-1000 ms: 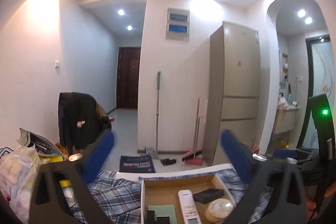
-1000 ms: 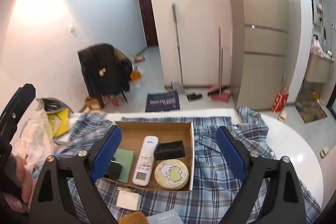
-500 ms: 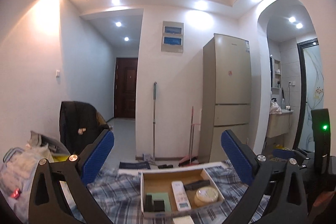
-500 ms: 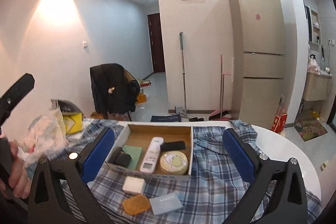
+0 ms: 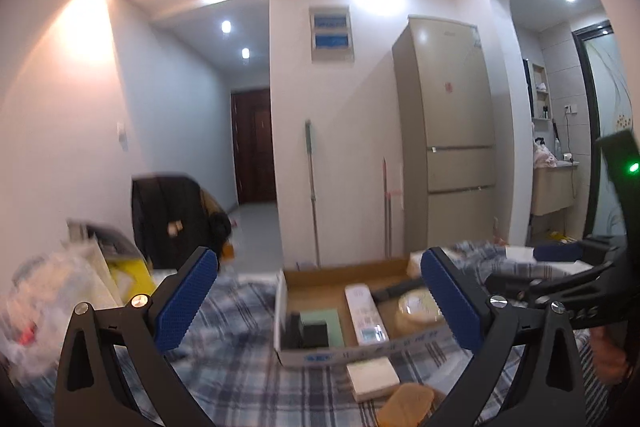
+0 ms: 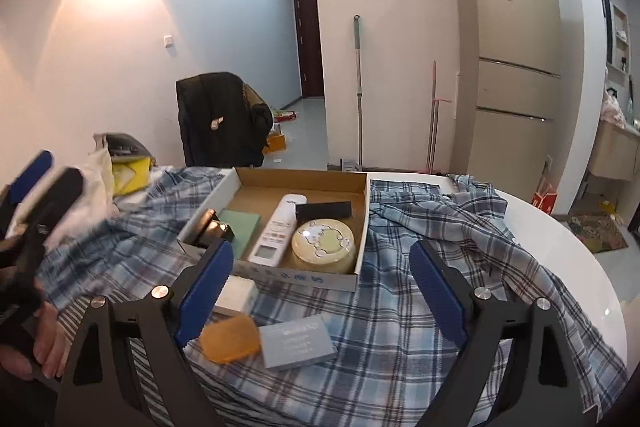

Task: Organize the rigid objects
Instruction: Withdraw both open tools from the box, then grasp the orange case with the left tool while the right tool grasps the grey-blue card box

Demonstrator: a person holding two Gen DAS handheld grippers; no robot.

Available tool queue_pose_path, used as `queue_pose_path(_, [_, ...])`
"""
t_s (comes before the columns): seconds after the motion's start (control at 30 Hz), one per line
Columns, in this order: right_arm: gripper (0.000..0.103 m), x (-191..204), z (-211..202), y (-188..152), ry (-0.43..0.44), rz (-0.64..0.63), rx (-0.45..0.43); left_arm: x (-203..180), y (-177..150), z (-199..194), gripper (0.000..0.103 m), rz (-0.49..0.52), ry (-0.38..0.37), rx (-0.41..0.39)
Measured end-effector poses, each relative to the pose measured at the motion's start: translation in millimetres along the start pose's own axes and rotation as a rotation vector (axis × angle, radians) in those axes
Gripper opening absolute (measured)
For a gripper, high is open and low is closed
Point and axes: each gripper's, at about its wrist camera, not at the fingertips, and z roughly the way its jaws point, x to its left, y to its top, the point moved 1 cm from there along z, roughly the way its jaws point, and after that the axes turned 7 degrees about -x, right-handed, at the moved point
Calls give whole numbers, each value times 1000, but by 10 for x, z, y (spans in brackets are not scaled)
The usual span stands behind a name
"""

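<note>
An open cardboard box (image 6: 300, 277) lies on the plaid cloth. It holds a white remote (image 6: 276, 231), a round yellow-green tin (image 6: 324, 245), a black case (image 6: 324, 211), a green pad (image 6: 240, 223) and small black boxes (image 6: 214, 229). In front of it lie a white block (image 6: 236, 295), an orange piece (image 6: 228, 341) and a blue-grey card box (image 6: 298, 341). My right gripper (image 6: 320, 251) hovers over these loose items, jaws closing with nothing between them. My left gripper (image 5: 317, 267) stands open and empty before the box (image 5: 320, 357), left of the right gripper.
The cloth (image 6: 420, 227) covers a round white table (image 6: 560, 247) whose edge curves at the right. A plastic bag (image 6: 96, 187) and clutter sit at the table's left. Beyond stand a chair with a black jacket (image 6: 216, 119), a mop (image 6: 358, 87) and a fridge (image 6: 508, 47).
Both grippers have sunk toward the table, so the box and loose items loom larger. The right jaws stand narrower than half a second ago. Nothing was taken hold of.
</note>
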Motion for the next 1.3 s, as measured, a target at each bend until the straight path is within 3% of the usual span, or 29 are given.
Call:
queue_pose_path(0.1, [90, 15, 101, -104, 7, -15, 46, 56, -203, 155, 103, -24, 7, 68])
queue_pose_path(0.17, [90, 59, 229, -207, 18, -16, 114, 32, -285, 203, 103, 16, 88, 85])
queue_pose_path(0.53, [90, 201, 671, -632, 75, -97, 385, 72, -370, 297, 103, -26, 14, 136])
queue_pose_path(0.7, [89, 270, 765, -754, 76, -128, 437, 44, -366, 288, 103, -18, 10, 135])
queue_pose_path(0.97, [75, 246, 827, -791, 71, -121, 477, 82, -350, 296, 103, -45, 2, 163])
queue_pose_path(1.1, [74, 220, 912, -837, 76, -103, 520, 81, -350, 327, 103, -44, 1, 177])
queue_pose_path(1.2, [67, 202, 905, -833, 66, -94, 513, 70, -353, 336, 103, -39, -1, 179])
queue_pose_path(1.3, [65, 227, 889, -830, 53, -108, 502, 71, -357, 343, 103, -40, -3, 180])
